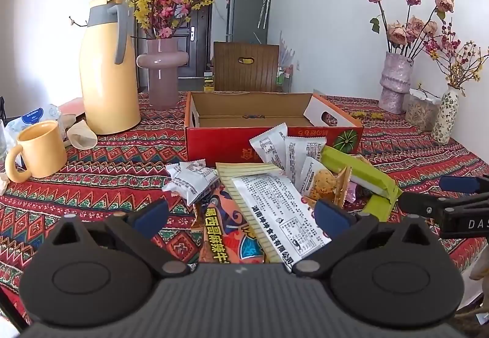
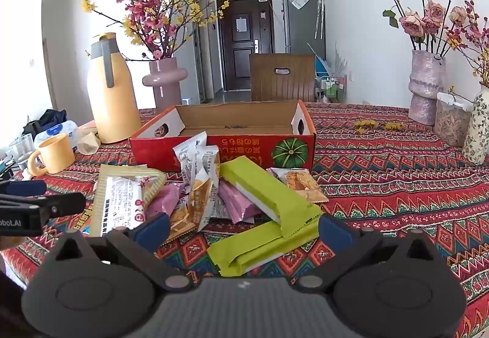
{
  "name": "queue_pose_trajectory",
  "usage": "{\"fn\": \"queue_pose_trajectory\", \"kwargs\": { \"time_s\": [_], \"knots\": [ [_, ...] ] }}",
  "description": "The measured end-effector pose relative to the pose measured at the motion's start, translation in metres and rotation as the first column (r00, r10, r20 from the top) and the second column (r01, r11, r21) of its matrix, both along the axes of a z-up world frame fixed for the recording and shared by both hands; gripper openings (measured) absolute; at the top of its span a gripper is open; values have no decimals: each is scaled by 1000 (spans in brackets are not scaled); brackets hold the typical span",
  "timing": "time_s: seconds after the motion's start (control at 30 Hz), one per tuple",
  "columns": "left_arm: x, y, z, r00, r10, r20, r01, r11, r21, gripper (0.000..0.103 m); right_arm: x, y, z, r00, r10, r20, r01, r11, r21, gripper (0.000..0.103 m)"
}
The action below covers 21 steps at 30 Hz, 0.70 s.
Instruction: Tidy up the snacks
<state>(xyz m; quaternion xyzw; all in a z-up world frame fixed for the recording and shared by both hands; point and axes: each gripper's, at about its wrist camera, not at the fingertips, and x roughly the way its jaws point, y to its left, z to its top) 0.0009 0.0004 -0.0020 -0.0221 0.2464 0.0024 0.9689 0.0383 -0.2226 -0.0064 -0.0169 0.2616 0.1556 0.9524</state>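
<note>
Snacks (image 2: 214,200) lie heaped before the empty red box (image 2: 223,154): light, crinkly, slippery packets. Pinch the green wafer pack (image 2: 266,194) mid-length; both your left gripper (image 1: 241,212) and right gripper (image 2: 244,225) gape, holding nothing.

Both tools (image 1: 241,212) (image 2: 244,226) wide open.

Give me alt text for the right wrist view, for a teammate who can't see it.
The right tongs hang open over a pile of wrapped snacks, flanking two lime-green flat snack packets on a red patterned tablecloth. Behind the pile sits an open red cardboard box with a pumpkin print, with nothing visible inside. The left tongs enter at the left edge.
</note>
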Motion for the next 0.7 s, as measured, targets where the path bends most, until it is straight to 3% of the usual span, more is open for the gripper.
{"fn": "queue_pose_trajectory", "kwargs": {
  "time_s": [0.7],
  "knots": [
    [-1,1,1,1000,3,2,-3,1000,1,103,1,0,-2,1000,1,-4,-1,1000,-2,103]
  ]
}}
